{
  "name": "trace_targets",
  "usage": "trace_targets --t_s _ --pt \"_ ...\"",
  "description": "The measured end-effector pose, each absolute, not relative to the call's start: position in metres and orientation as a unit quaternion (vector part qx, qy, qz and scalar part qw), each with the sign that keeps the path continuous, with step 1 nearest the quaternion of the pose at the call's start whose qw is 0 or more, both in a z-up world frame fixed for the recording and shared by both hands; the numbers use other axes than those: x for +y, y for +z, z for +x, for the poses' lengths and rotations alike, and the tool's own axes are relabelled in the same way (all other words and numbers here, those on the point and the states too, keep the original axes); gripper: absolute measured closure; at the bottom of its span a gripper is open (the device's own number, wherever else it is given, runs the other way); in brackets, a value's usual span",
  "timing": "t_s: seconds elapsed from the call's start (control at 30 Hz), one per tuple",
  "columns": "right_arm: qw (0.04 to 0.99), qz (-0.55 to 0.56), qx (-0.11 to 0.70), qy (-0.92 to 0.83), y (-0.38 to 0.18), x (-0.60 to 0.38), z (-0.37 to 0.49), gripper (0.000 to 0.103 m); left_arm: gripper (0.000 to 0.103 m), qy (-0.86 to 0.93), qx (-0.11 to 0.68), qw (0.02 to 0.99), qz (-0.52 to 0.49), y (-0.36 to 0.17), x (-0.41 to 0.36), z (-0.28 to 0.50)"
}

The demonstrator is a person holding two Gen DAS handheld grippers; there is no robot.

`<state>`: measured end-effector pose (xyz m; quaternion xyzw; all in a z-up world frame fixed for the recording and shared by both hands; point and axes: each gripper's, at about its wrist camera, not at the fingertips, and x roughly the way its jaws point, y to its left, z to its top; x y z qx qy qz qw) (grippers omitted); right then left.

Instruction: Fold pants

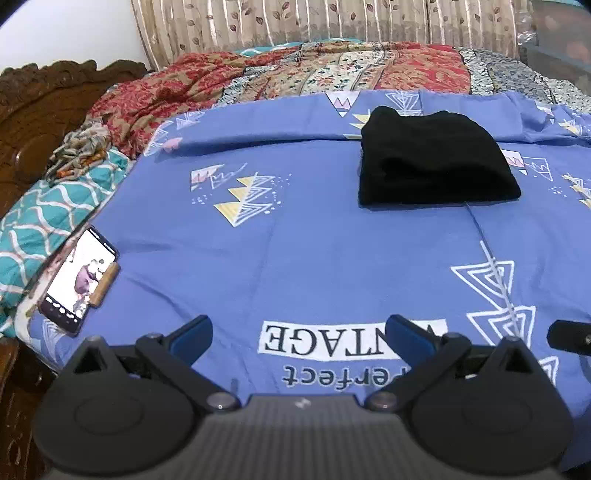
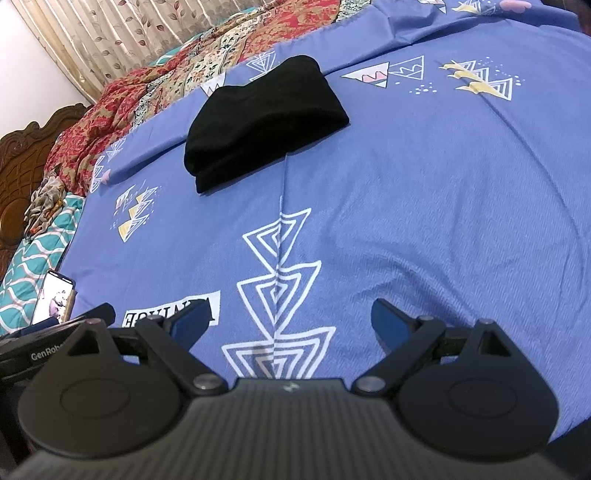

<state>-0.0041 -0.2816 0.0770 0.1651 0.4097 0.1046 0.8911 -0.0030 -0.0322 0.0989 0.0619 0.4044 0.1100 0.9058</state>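
Observation:
The black pants (image 1: pixel 436 158) lie folded into a compact stack on the blue patterned bedsheet (image 1: pixel 295 240), toward the far right in the left wrist view. In the right wrist view the same pants (image 2: pixel 264 118) rest ahead and left of centre on the bedsheet (image 2: pixel 424 203). My left gripper (image 1: pixel 301 334) stands open near the sheet's front, well short of the pants, with nothing between its blue-padded fingers. My right gripper (image 2: pixel 288 317) is also open and empty, hovering over the white triangle print. The left gripper's body (image 2: pixel 44 347) shows at the lower left of the right wrist view.
A lit phone (image 1: pixel 79 275) lies at the sheet's left edge beside a small wooden piece (image 1: pixel 105 284). A teal quilt (image 1: pixel 44 218), red floral blankets (image 1: pixel 258 77) and a carved wooden headboard (image 1: pixel 40 107) lie to the left and rear. Curtains (image 1: pixel 295 22) hang behind.

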Motion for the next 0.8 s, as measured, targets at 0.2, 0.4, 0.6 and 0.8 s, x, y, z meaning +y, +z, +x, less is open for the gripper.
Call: trace_targets --t_s 0.2,0.4,0.6,0.8 --pt "0.891 0.165 0.41 0.105 0.0771 -0.2818 -0.0042 0.007 0.0 0.119 0.394 0.908 0.082 0.1026 -0.0365 -0.004" --pt "0.89 0.167 0.411 0.105 0.0768 -0.2822 -0.0045 0.007 0.0 0.119 0.401 0.904 0.084 0.1025 -0.038 -0.0035" --pt "0.888 0.17 0.414 0.105 0.0763 -0.2825 -0.006 0.007 0.0 0.114 0.429 0.893 0.082 0.0969 -0.039 -0.0017" --pt "0.888 0.171 0.414 0.106 0.0768 -0.286 -0.0044 0.007 0.0 0.109 0.445 0.886 0.077 0.0933 -0.038 -0.0013"
